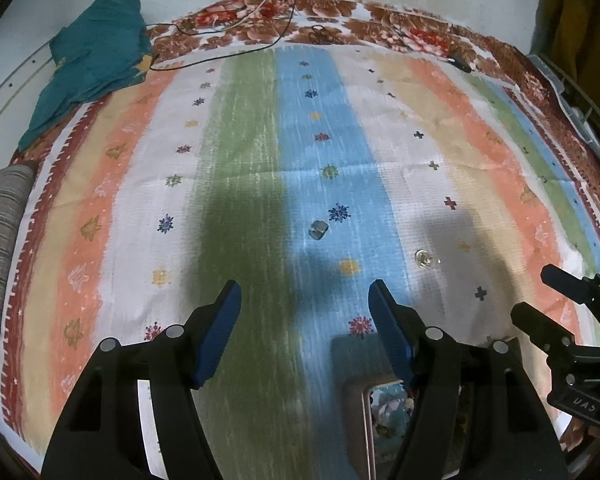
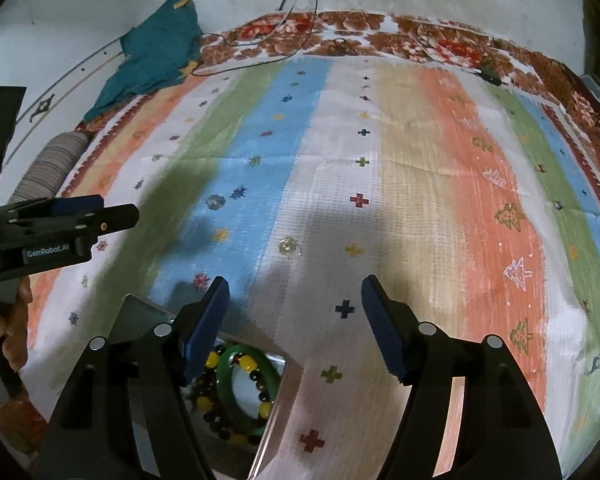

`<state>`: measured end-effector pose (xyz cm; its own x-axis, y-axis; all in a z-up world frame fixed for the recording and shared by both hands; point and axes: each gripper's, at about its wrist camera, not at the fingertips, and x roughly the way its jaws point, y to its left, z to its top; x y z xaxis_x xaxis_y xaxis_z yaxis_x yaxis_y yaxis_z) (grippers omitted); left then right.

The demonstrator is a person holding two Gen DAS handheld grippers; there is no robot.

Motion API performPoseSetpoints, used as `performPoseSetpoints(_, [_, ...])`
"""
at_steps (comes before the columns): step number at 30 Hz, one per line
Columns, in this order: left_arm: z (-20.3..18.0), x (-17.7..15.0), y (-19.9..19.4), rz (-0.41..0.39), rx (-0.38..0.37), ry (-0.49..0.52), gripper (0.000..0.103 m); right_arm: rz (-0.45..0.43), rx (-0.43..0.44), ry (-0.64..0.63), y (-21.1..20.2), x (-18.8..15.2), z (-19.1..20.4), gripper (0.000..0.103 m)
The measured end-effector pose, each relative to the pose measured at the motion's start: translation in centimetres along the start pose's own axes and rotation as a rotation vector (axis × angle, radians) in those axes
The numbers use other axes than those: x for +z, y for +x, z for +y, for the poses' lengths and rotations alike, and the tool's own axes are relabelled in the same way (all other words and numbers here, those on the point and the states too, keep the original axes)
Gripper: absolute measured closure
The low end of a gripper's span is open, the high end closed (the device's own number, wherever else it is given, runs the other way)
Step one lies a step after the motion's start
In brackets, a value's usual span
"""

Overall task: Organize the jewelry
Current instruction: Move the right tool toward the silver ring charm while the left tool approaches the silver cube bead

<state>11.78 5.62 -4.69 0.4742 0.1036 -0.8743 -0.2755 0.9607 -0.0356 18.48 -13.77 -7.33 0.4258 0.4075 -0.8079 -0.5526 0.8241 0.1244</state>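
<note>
A small clear ring [image 1: 425,258] lies on the striped bedsheet [image 1: 260,140], just beyond the wide, empty right claw [image 2: 294,312], nearer than the wide left claw [image 1: 305,312].

Green bangle [image 2: 247,390], beaded bracelet [image 2: 236,396] in box [image 2: 278,412]; two small clear pieces [image 2: 289,246] [image 2: 215,201] loose on cloth.

Two small pieces [image 2: 215,201] [image 2: 288,246] on the striped cloth [image 2: 420,160] are too blurred to identify, while the right tool's finger [image 2: 204,328] hides part of the box [image 2: 284,392] of bracelets [image 2: 246,388].
</note>
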Motion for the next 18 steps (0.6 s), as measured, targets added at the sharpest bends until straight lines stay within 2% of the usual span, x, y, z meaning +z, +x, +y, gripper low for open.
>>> performPoseSetpoints(18, [-0.5, 1.3, 3.1, 0.043, 0.009, 0.032, 0.037, 0.044, -0.009, -0.027, 2.5, 0.8, 0.0, 0.035])
